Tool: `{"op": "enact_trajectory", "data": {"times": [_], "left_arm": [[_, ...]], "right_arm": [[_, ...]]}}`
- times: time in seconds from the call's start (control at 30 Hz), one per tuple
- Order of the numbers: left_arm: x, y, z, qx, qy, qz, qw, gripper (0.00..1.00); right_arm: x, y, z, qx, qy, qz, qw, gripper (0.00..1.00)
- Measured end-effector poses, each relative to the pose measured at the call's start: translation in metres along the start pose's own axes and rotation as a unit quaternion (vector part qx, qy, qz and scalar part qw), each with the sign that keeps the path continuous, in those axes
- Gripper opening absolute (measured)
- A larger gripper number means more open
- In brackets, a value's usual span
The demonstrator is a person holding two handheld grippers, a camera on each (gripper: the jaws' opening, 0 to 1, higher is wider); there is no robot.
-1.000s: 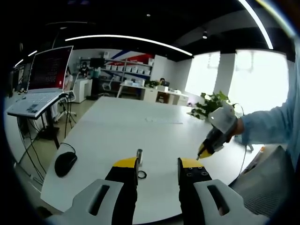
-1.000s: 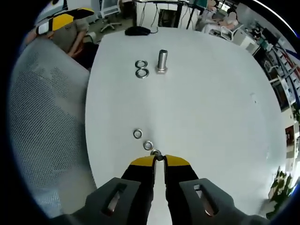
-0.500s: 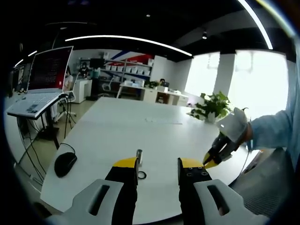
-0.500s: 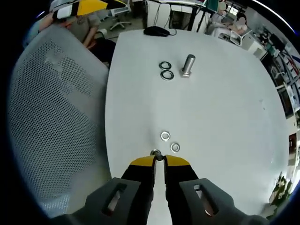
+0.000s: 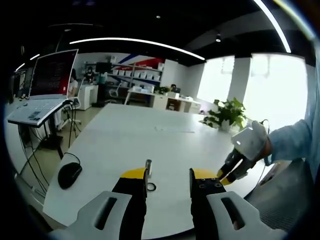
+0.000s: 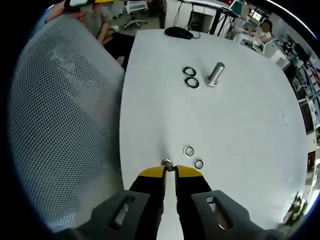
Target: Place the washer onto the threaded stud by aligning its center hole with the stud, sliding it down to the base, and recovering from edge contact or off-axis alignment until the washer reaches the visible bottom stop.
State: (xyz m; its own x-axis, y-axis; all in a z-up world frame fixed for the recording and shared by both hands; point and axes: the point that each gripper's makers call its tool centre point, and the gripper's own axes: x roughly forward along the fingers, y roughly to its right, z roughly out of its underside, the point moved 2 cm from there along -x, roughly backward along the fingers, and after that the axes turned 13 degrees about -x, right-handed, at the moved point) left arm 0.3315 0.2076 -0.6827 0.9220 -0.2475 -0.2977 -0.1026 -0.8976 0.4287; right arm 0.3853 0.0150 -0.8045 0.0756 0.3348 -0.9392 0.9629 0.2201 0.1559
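in the right gripper view the right gripper [image 6: 170, 170] had its jaws drawn narrow, pinching a small washer [image 6: 167, 163] right at the yellow tips, the ring poking out just past them. it hung over the table [image 6: 250, 100] near the long edge that ran along a grey mesh chair [image 6: 60, 110]. two more small washers [image 6: 193, 157] lay flat on the table just beyond the tips, close together but apart. the stud [image 6: 216, 74] stood well away toward the far end of the table, with a pair of dark rings [image 6: 190, 78] touching each other just beside it, and a mouse [image 6: 179, 33] lay near the far edge.

in the left gripper view the left gripper [image 5: 169, 175] held its jaws wide with nothing between them. the stud [image 5: 148, 168] stood upright just beyond the left jaw's tip, a dark ring [image 5: 151, 186] lying at its foot, partly hidden by that jaw. the mouse [image 5: 69, 174] sat near the table's left edge. the right gripper [image 5: 235, 165] came in from the right, held in a gloved hand [image 5: 250, 142], its yellow tips low over the table's right edge, well apart from the stud.
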Motion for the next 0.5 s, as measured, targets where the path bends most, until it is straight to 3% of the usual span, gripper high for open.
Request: {"op": "enact_trajectory", "data": {"times": [0.17, 0.37, 0.5], "left_arm": [[-0.0001, -0.0001, -0.0002, 0.0, 0.0, 0.0, 1.0, 0.31], [0.0003, -0.0002, 0.0003, 0.002, -0.002, -0.001, 1.0, 0.31], [0.0002, -0.0002, 0.0002, 0.001, -0.002, -0.001, 1.0, 0.31]], "right_arm": [[-0.0003, -0.0008, 0.0005, -0.011, -0.003, -0.006, 0.9999, 0.11], [-0.0046, -0.0001, 0.0015, 0.007, 0.014, -0.026, 0.9995, 0.22], [-0.0071, 0.0019, 0.0073, 0.016, 0.015, -0.041, 0.9989, 0.23]]}}
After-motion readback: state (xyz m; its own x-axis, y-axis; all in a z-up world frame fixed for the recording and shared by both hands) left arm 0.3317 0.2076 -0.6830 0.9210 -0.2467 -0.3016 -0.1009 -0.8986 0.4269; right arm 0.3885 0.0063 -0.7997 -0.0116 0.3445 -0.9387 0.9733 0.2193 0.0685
